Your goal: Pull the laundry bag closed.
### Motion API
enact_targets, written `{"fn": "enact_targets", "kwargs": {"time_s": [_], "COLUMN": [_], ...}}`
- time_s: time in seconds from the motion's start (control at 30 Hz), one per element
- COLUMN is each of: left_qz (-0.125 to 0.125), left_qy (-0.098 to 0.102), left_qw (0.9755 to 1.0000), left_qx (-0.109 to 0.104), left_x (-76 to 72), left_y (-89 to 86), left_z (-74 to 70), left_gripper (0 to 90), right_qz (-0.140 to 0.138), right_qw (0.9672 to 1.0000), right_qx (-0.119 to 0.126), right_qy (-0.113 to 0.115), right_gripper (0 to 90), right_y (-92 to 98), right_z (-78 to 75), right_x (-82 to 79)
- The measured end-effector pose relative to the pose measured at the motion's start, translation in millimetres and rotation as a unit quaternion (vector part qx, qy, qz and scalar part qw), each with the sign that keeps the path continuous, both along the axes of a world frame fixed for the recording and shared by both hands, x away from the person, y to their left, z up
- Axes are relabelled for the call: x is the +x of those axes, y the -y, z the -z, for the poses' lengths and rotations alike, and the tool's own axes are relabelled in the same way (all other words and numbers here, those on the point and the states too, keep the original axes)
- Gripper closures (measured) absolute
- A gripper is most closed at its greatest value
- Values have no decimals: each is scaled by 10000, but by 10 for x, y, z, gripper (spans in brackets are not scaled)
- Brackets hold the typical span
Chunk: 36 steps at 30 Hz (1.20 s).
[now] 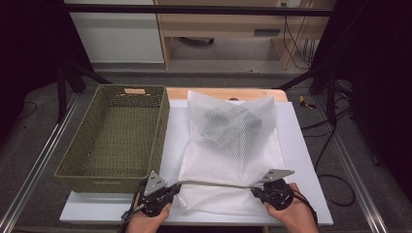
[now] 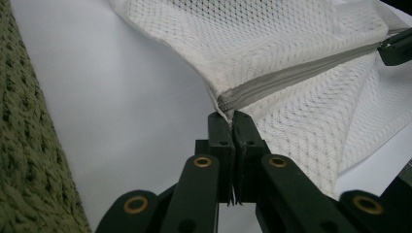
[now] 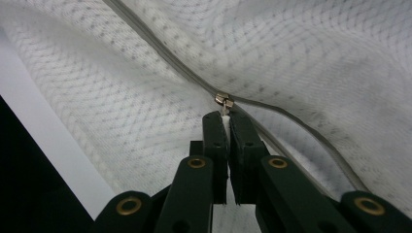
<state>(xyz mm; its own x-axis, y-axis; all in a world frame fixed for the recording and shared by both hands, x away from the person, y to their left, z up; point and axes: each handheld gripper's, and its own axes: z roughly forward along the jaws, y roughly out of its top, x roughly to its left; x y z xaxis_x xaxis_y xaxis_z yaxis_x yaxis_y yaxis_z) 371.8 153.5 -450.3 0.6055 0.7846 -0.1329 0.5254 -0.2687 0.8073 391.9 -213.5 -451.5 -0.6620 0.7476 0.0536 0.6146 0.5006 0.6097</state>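
A white mesh laundry bag (image 1: 231, 145) lies on the white table with a dark garment (image 1: 228, 124) inside its far half. Along its near edge runs a grey zipper (image 1: 216, 184), pulled taut between both grippers. My left gripper (image 1: 176, 186) is shut on the bag's corner (image 2: 224, 104) at the zipper's left end. My right gripper (image 1: 256, 188) is shut on the zipper pull, whose brass slider (image 3: 223, 99) sits just beyond the jaw tips. A hand holds each gripper at the table's near edge.
An empty green woven basket (image 1: 116, 136) stands left of the bag, its wall (image 2: 29, 160) close beside my left gripper. The white board (image 1: 301, 160) has bare room right of the bag. Cables trail on the floor at the right.
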Motion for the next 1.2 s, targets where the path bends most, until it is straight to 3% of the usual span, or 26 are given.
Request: {"fn": "enact_targets", "kwargs": {"time_s": [0.73, 1.2], "left_qz": [2, 2], "left_qy": [-3, -10], "left_qw": [10000, 10000], "left_qx": [10, 18], "left_x": [0, 0], "left_y": [6, 12], "left_z": [6, 14], "left_gripper": [887, 887], "right_qz": [337, 337], "right_qw": [9994, 9994], "right_qx": [101, 67], "right_qy": [-48, -43], "right_gripper": [870, 870], "right_y": [281, 341], "right_z": [6, 29], "right_x": [-53, -54]}}
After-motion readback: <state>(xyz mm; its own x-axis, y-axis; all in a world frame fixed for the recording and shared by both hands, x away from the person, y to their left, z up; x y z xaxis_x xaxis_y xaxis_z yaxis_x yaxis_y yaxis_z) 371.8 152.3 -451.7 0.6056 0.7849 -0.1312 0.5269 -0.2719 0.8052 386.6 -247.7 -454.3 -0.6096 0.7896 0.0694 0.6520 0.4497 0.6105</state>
